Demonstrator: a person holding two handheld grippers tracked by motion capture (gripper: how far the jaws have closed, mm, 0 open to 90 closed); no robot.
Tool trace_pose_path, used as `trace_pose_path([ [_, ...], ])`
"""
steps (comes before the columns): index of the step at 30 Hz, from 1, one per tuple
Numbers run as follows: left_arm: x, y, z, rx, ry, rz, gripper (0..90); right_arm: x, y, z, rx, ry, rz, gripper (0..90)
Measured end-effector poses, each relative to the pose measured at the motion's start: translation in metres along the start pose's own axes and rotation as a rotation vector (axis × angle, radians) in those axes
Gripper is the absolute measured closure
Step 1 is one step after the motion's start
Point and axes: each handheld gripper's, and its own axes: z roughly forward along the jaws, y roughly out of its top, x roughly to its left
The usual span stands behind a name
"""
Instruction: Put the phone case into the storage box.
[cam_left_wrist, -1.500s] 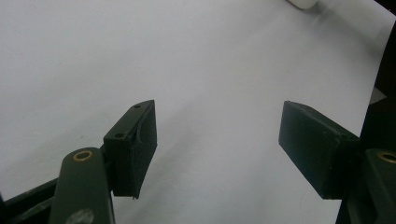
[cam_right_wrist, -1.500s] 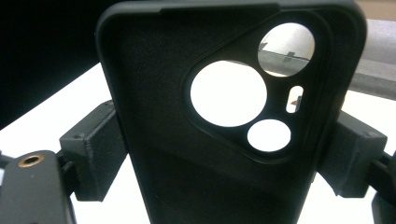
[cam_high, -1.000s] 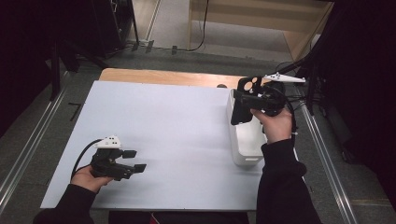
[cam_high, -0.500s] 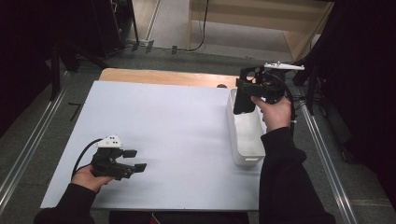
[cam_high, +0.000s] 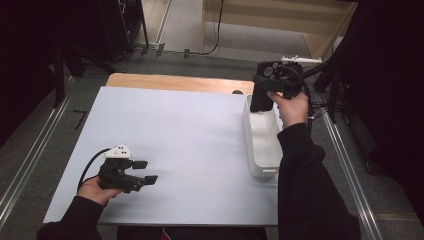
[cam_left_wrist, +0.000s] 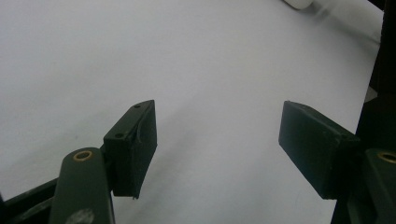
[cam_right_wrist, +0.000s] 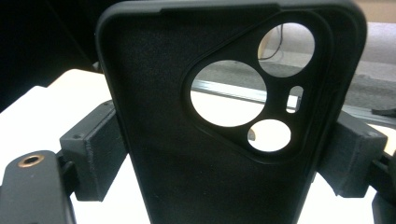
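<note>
Between the right gripper's (cam_right_wrist: 224, 163) fingers (cam_right_wrist: 91, 156) a black phone case (cam_right_wrist: 187, 140) sits clamped by its edges, held above the white bin (cam_high: 261, 140) at the high view's upper right. At lower left, the left gripper (cam_high: 145, 171) hovers over the counter (cam_high: 190, 135), fingers (cam_left_wrist: 133, 147) wide apart and empty.
</note>
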Motion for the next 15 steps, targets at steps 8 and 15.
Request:
trace_pose_path([
  [8,0.000,0.000,0.000,0.005,-0.005,0.004,27.6,-0.008,0.008,0.014,0.004,-0.023,0.025,12.0],
  [15,0.001,0.000,0.000,0.001,-0.002,0.004,27.6,-0.014,0.013,0.023,0.006,-0.052,0.030,12.0],
])
